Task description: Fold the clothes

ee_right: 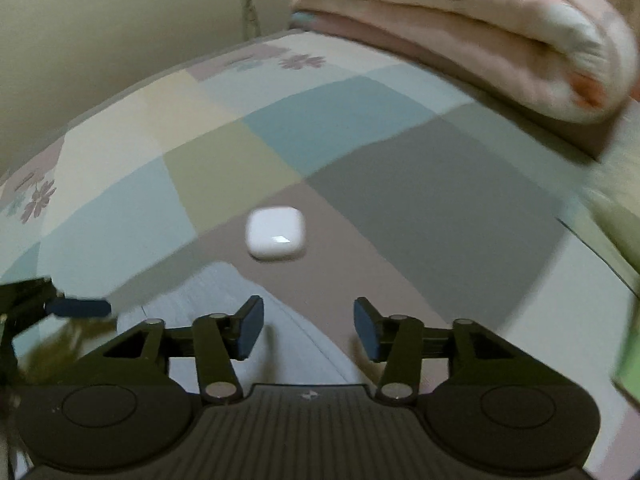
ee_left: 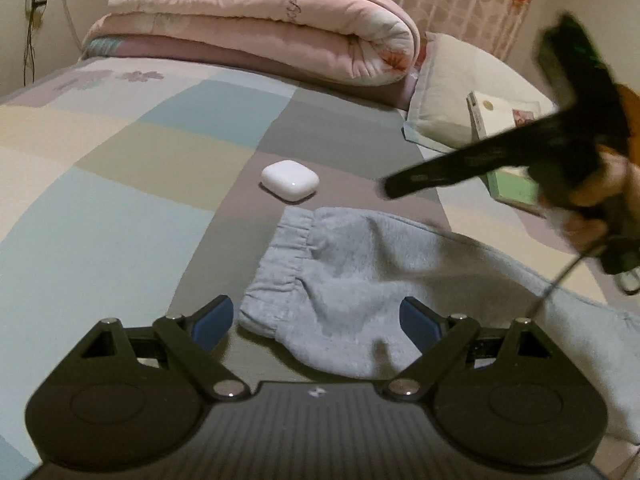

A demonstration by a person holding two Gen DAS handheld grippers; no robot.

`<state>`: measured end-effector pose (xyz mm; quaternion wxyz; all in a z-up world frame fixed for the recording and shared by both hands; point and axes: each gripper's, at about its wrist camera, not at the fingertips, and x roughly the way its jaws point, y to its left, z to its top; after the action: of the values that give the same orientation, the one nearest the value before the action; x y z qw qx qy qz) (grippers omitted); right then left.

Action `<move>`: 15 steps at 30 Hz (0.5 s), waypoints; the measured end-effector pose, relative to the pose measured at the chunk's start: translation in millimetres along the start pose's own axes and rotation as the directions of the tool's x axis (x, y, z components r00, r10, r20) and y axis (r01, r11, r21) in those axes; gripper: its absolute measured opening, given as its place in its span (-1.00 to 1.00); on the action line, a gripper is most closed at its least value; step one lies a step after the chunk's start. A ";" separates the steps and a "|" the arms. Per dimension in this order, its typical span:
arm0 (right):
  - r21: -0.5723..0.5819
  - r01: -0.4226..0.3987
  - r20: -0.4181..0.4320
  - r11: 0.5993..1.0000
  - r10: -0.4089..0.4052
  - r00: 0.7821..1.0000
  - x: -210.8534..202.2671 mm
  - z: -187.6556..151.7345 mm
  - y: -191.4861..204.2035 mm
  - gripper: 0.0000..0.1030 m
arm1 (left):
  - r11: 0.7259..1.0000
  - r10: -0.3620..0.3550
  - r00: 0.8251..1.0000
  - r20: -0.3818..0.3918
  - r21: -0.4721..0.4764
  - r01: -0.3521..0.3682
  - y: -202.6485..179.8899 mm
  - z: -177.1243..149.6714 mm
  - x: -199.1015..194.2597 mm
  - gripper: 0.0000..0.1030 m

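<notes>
Grey sweatpants (ee_left: 360,292) flat on patchwork bed (ee_left: 120,184), left gripper (ee_left: 316,322) spread wide over waistband, right gripper (ee_right: 309,328) open, empty, white earbud case (ee_left: 290,180) just beyond, pink quilt (ee_left: 256,28) at far end

Pale blue-grey fleece garment with a gathered cuff (ee_left: 344,280). Glossy white rounded plastic case (ee_left: 290,180). Patchwork bed sheet (ee_left: 132,168) in blocks of cream, olive, teal, pale blue, grey and mauve, with mauve flower prints near the edges. Folded pink quilt (ee_left: 256,28), white at the rolled end with faint orange floral marks. Cream pillow (ee_left: 452,92). Black claw bodies with dark blue finger pads (ee_right: 250,328).
</notes>
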<state>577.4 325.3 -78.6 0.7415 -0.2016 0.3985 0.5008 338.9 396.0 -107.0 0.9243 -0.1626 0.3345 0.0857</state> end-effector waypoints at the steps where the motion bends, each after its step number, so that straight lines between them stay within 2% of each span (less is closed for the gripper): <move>1: -0.017 -0.007 -0.013 1.000 0.007 1.000 10.0 3.8 5.6 0.13 | 1.000 -0.003 1.000 0.000 0.000 0.003 0.3 -0.3 0.0 0.75; 5: -0.083 0.006 -0.098 0.997 -0.015 0.995 44.2 3.3 19.7 0.13 | 1.000 -0.025 1.000 0.006 -0.001 0.025 0.0 0.0 -2.0 0.75; 8: -0.114 0.024 -0.086 0.993 -0.034 0.996 47.0 -4.5 24.9 0.13 | 0.999 -0.033 0.999 0.009 0.002 0.033 -2.3 0.2 -2.8 0.75; 10: -0.133 0.027 -0.080 0.991 -0.038 0.996 43.9 -7.0 29.0 -0.22 | 0.999 -0.037 0.999 0.010 0.005 0.037 -4.0 0.4 -3.0 0.75; 11: -0.155 0.029 -0.081 0.988 -0.042 0.996 42.2 -8.6 32.1 -0.67 | 0.999 -0.041 0.999 0.014 0.005 0.041 -4.1 0.5 -3.6 0.75; 12: -0.185 0.047 -0.081 0.982 -0.063 0.995 41.2 -9.1 36.5 -0.83 | 0.999 -0.044 0.999 0.017 0.005 0.044 -4.1 0.7 -4.2 0.75; 15: -0.202 0.092 -0.045 0.975 -0.103 0.994 35.1 -5.5 40.1 -0.88 | 0.998 -0.055 0.998 0.027 0.004 0.055 -4.4 1.2 -6.1 0.75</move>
<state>545.4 358.6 -105.7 0.7297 -0.3080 0.3563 0.4957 336.2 392.0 -101.1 0.9309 -0.1691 0.3177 0.0619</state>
